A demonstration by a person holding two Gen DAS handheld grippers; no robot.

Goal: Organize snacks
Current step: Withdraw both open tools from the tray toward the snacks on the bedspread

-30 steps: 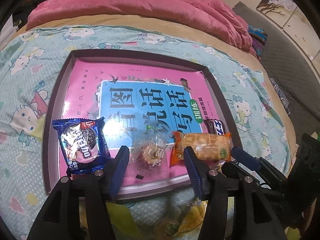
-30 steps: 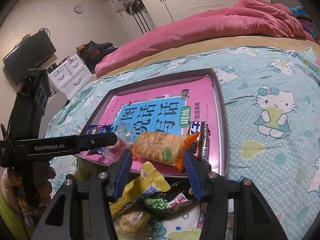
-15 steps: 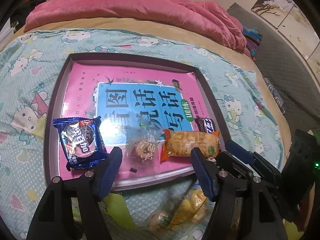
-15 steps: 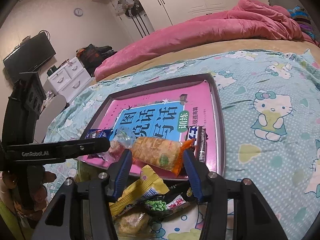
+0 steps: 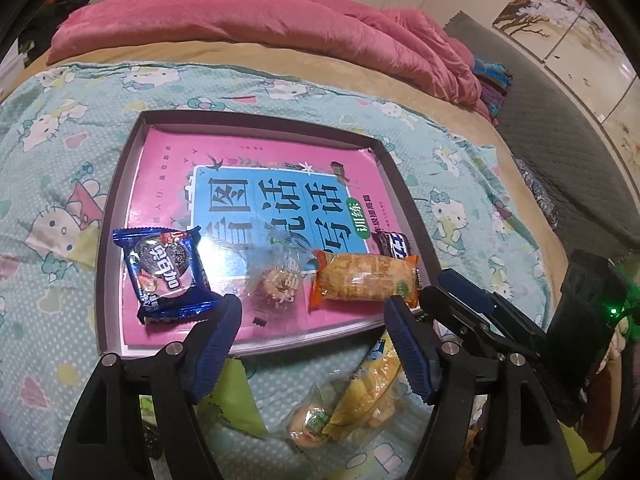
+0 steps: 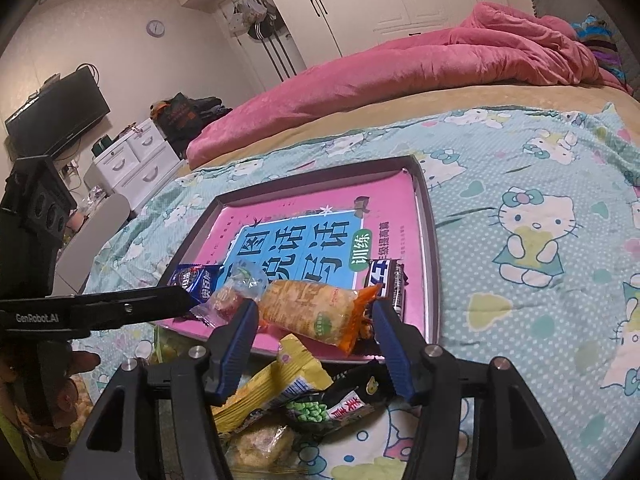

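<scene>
A dark tray (image 5: 116,216) lined with a pink book lies on the bed. Along its near side sit a blue Oreo packet (image 5: 166,276), a clear-wrapped cookie (image 5: 276,284), an orange cracker packet (image 5: 366,278) and a dark chocolate bar (image 5: 394,242). My left gripper (image 5: 312,340) hovers over the near rim, just short of the cookie, with its jaws opening and nothing between them. My right gripper (image 6: 316,340) has its jaws opening on either side of the cracker packet (image 6: 312,312), which rests on the tray (image 6: 430,240); the pads do not press on it.
Loose snacks lie on the sheet in front of the tray: a yellow packet (image 6: 276,384), a black green-pea packet (image 6: 336,404) and a clear cookie packet (image 6: 260,444). A pink duvet (image 5: 248,20) is heaped at the far side. A white dresser (image 6: 132,164) stands by the bed.
My left gripper has spread wider and drawn back and up from the clear-wrapped cookie, which stays on the tray. My right jaws have widened a little around the cracker packet.
</scene>
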